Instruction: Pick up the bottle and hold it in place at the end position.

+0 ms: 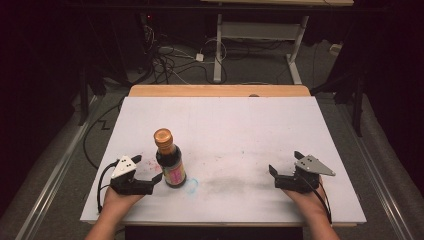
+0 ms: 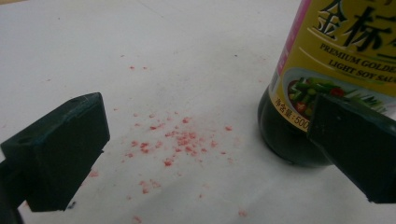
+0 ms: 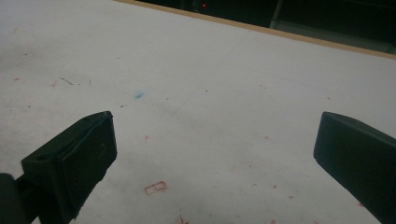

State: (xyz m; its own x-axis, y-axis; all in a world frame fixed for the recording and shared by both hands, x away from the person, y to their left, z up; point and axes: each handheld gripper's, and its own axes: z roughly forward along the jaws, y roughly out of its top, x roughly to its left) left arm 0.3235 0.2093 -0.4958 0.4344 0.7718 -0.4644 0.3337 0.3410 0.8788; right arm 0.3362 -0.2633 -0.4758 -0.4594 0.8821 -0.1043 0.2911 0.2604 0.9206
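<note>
Bottle (image 1: 170, 160) of soy sauce stands upright at lower left of the white worktop (image 1: 240, 130) — just beside the left tool (image 1: 148, 172), wide open, holding nothing. Right tool (image 1: 284, 167) at lower right — open, empty too.

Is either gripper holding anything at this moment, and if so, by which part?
Nothing is held. The left gripper is open beside the dark soy sauce bottle with the copper cap; the right gripper is open over bare white table.

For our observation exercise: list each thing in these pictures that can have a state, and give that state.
soy sauce bottle: upright on the table, cap on, beside the left gripper's jaw, not gripped.
left gripper: jaws open, nothing held.
right gripper: jaws open, nothing held.
table: stained with red specks.
</note>
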